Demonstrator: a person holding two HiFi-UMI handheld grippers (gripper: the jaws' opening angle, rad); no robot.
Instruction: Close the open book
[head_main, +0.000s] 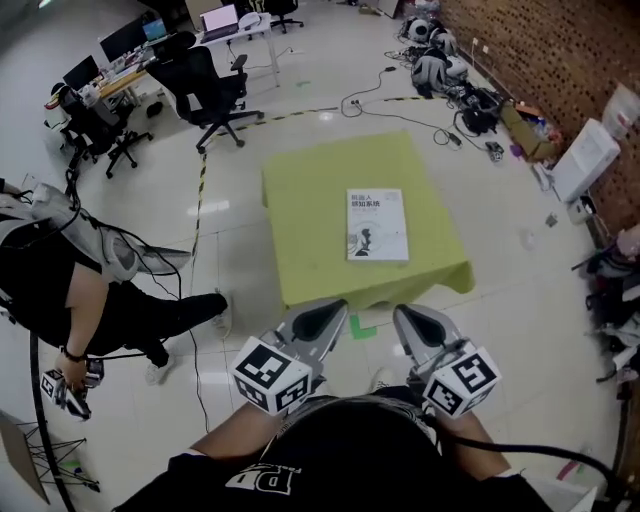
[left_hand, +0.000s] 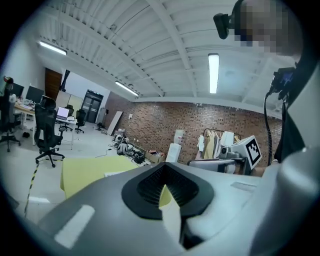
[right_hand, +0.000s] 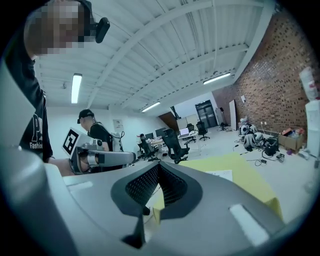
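At far left a bystander (head_main: 55, 275) in dark clothing is bending over the glossy pale floor (head_main: 330, 70), with black mesh-backed office chairs (head_main: 205, 85) standing behind on castor bases.

The left gripper (head_main: 333, 308) is hovering in the air short of the near edge of the table (head_main: 300, 190), touching nothing. Its jaws are meeting fully and are carrying nothing. In the left gripper view the black ribbed pads (left_hand: 145, 186) are pressing together inside a smooth grey moulded shell. A white cube with black square markers (head_main: 272, 375) is sitting at its rear, over the wearer's forearm.

The table is wearing a matte yellow-green cloth that is draping over all four edges and hanging in soft folds at the corners.

The book (head_main: 377, 225) is lying flat and already shut, cover up, slightly right of the table's centre and closer to the near edge than to the far one. It is a thin rectangle with a white printed cover, its long sides running roughly along the table's side edges.

The right gripper (head_main: 404, 314) is hovering just beside the left one, also short of the near edge and clear of the cloth. Its jaws are likewise drawn together on nothing, its dark ribbed pads (right_hand: 137, 187) meeting in the right gripper view. Its own marker cube (head_main: 461, 380) is showing behind.

At far right a rough red brick wall (head_main: 560, 50) is bordering the floor, with cables and bags (head_main: 450, 75) lying along its foot.
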